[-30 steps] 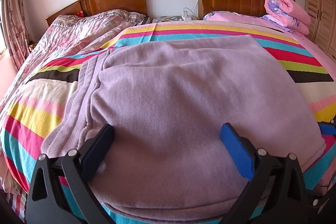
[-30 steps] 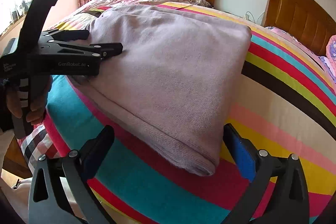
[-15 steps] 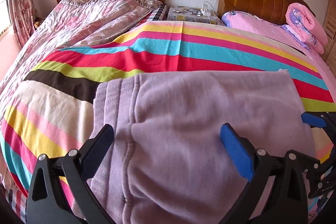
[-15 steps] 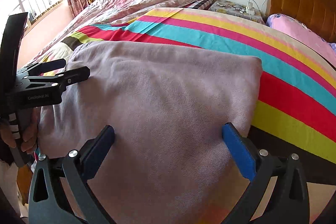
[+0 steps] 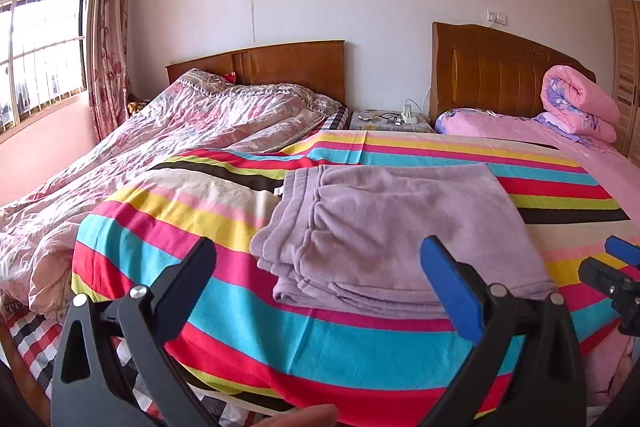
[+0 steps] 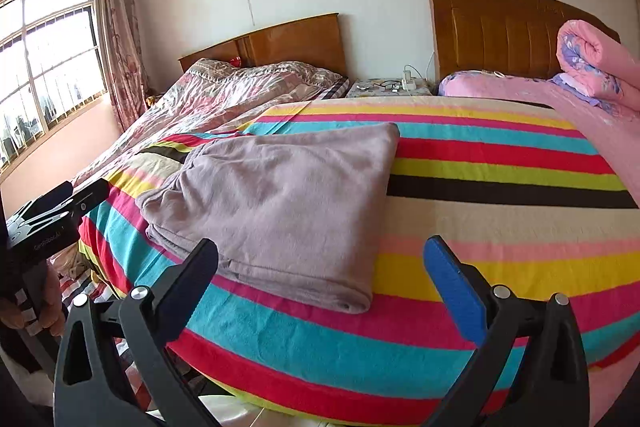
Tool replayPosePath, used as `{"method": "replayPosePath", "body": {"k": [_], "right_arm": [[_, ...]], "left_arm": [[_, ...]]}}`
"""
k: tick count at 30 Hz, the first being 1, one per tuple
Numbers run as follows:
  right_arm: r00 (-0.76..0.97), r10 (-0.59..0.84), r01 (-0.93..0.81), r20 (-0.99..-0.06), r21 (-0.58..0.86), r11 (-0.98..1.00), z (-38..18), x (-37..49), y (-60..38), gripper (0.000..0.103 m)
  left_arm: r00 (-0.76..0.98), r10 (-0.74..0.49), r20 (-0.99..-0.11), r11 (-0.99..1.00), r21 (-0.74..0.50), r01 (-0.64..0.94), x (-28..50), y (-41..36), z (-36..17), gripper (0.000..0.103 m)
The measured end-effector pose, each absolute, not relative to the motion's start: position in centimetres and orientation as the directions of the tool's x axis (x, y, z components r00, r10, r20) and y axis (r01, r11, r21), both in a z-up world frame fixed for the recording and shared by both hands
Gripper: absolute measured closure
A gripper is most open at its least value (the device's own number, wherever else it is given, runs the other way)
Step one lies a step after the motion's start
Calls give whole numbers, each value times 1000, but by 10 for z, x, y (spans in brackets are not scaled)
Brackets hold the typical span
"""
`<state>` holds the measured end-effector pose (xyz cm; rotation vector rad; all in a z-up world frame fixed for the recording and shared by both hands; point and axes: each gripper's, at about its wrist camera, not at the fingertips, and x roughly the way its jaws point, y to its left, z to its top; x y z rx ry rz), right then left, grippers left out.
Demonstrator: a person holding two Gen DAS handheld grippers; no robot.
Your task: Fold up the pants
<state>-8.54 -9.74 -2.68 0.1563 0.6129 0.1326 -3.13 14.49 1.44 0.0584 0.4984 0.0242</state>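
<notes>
The lilac pants lie folded in a flat rectangle on the striped blanket, waistband to the left. They also show in the right wrist view. My left gripper is open and empty, held back from the near edge of the pants. My right gripper is open and empty, off the near right corner of the pants. The right gripper's tip shows at the right edge of the left wrist view. The left gripper's body shows at the left of the right wrist view.
A crumpled pink quilt covers the left bed. A rolled pink quilt lies at the right headboard. A nightstand with cables stands between the wooden headboards. A window and curtain are at the left.
Both grippers have pulled back and up from the pants. The pants, which filled both views, now lie small and whole on the blanket, folded as before.
</notes>
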Motion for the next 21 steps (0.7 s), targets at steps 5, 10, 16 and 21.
{"method": "replayPosePath", "body": {"k": [5,10,16,21], "right_arm": [[827,78,6,-557,148,989,-36,-99,-106,4],[835,61,33,-546,161,986,-34,-99,-116,4],[831,70,7,-552,135,991,-34,-97,-107,4],[826,77,-1,-558,134,991,-35,-96,-105,4]], "left_arm": [[863,86,-499,988,155,-9,-39,111,-7,1],[855,74,-514,988,156,8,-41,104,-16,1],[852,60,-520,989,146,19,-40,105,-19,1],[847,58,-528,991,136,18,-39,107,-19,1]]}}
